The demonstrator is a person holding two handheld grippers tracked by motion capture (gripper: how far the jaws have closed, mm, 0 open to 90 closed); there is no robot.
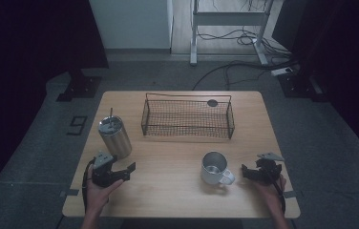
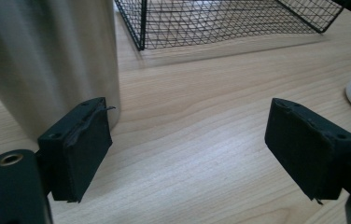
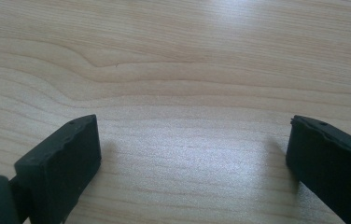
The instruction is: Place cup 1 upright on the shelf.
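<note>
Left gripper (image 1: 126,170) jaws spread beside steel tumbler (image 1: 115,137), right gripper (image 1: 250,172) jaws spread near table edge (image 1: 290,191)

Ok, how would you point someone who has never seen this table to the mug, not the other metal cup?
Start at the wire basket along the far side of the wooden table. Come toward the person from its right end: the mug stands there, just left of the right hand-held gripper. Unlike the tall steel tumbler with a straw, it is short, white outside, with a side handle.
</note>
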